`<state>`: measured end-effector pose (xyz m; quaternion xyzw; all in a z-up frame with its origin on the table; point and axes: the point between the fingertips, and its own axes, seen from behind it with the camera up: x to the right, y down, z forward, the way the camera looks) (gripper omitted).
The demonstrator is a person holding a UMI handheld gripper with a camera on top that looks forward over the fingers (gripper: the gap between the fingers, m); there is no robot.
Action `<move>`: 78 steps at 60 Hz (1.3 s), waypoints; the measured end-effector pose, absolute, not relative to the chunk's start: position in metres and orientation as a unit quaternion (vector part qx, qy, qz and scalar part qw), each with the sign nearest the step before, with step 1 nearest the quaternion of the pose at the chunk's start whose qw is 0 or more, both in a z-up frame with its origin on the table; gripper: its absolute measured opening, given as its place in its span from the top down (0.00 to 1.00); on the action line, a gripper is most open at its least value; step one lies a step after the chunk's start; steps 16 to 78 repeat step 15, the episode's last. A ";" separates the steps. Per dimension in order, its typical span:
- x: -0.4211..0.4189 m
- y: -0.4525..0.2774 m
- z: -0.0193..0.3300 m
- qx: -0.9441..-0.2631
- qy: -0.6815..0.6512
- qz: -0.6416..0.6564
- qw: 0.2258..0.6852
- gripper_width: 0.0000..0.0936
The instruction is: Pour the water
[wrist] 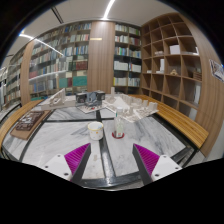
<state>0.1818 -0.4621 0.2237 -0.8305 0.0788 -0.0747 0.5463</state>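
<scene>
A white cup stands on the pale marbled tabletop just ahead of my fingers. Close to its right stands a clear container with a reddish base. My gripper is open wide and empty, low over the table. Its left magenta pad and right magenta pad sit on either side of a bare stretch of table. Both vessels stand beyond the fingertips and touch neither finger. I cannot see what either vessel holds.
Dark strips cross the tabletop between my fingers. A wooden tray lies at the left. A dark object and white items sit farther back. A wooden bench runs along the right, with bookshelves behind.
</scene>
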 end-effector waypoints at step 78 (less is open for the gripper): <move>0.183 -0.475 0.234 -0.824 0.071 -0.088 0.555 0.08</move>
